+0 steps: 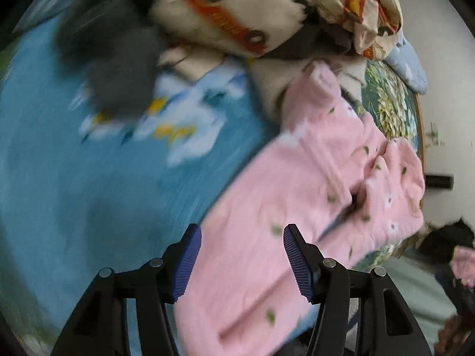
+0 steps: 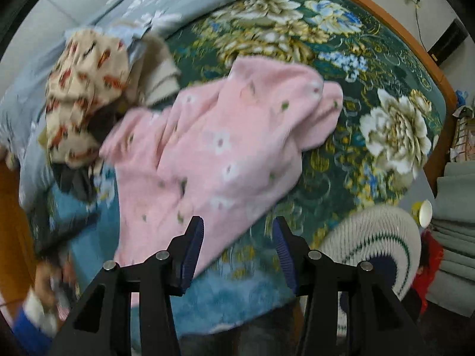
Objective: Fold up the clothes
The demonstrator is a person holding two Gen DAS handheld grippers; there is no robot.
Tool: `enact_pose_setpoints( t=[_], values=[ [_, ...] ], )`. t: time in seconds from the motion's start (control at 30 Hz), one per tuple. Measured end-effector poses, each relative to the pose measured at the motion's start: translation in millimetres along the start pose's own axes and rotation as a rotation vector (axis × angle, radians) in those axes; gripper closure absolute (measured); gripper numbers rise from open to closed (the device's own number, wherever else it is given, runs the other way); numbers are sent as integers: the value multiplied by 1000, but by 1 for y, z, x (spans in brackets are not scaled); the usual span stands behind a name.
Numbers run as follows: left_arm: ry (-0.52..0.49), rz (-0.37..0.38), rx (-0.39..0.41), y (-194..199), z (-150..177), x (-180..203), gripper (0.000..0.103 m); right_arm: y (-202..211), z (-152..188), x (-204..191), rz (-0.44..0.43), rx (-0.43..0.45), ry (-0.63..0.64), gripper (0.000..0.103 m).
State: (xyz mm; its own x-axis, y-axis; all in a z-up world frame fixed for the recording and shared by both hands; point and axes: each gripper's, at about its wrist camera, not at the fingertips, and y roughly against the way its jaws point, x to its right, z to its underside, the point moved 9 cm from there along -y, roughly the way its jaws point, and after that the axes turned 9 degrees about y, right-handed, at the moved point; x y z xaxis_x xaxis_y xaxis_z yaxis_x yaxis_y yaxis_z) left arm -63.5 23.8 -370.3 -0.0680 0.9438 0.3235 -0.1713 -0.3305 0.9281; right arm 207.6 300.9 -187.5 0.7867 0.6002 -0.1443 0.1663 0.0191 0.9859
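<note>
Pink floral garment (image 1: pixel 311 184): lies rumpled on flowered bedspread (image 2: pixel 371 95), lower end over blue blanket (image 1: pixel 59 184). Left gripper (image 1: pixel 242 259): jaws spread, nothing held, poised above garment's lower part. Right gripper (image 2: pixel 239 253): jaws spread, empty, at garment's hem. Beige printed clothes pile (image 1: pixel 237 9): beyond garment. Both views blurred.
</note>
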Motion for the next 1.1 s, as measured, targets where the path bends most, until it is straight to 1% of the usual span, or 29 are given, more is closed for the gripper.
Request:
enact_pose_setpoints(
  t=[0.07,0.1,0.2,0.3,0.33,0.37,0.4,0.43,0.53,0.6,0.7,0.73,0.8,0.9,1.0,1.03,1.1],
  values=[
    [-86,-24,-8,-20,-19,13,41,8,13,1,23,-8,-6,54],
    [-113,-23,-13,-29,-25,18,41,14,19,4,41,-8,-20,54],
    [-167,-6,-42,-52,-38,33,41,27,31,17,84,-13,-78,54],
    [-211,-1,-92,-73,-39,43,44,33,36,27,131,-32,-104,54],
    [-216,2,-108,-77,-37,45,50,35,35,28,144,-39,-104,54],
    [-215,5,-119,-79,-35,46,76,35,33,27,148,-42,-101,54],
    [-210,7,-128,-80,-32,47,90,34,29,24,145,-43,-97,54],
    [-205,9,-136,-81,-29,48,96,33,26,22,143,-44,-92,54],
    [-169,89,-108,-65,-16,49,97,29,14,11,132,-45,-67,54],
    [-119,146,-40,-41,-7,37,97,23,3,-5,114,-42,-23,54],
    [3,195,80,1,0,-6,97,15,-8,-26,88,-40,26,54],
    [63,189,131,19,4,-32,97,12,-10,-32,78,-41,36,54],
    [179,151,218,49,9,-84,97,7,-14,-44,58,-41,54,54],
    [396,92,358,97,35,-177,97,4,-14,-59,36,-31,76,54],
    [612,14,485,143,76,-268,98,3,-12,-67,24,-21,89,54],
    [672,-12,512,154,91,-294,98,4,-10,-68,22,-16,88,54],
    [758,-44,552,170,120,-328,98,7,-6,-67,16,-5,82,54]
  ],
)
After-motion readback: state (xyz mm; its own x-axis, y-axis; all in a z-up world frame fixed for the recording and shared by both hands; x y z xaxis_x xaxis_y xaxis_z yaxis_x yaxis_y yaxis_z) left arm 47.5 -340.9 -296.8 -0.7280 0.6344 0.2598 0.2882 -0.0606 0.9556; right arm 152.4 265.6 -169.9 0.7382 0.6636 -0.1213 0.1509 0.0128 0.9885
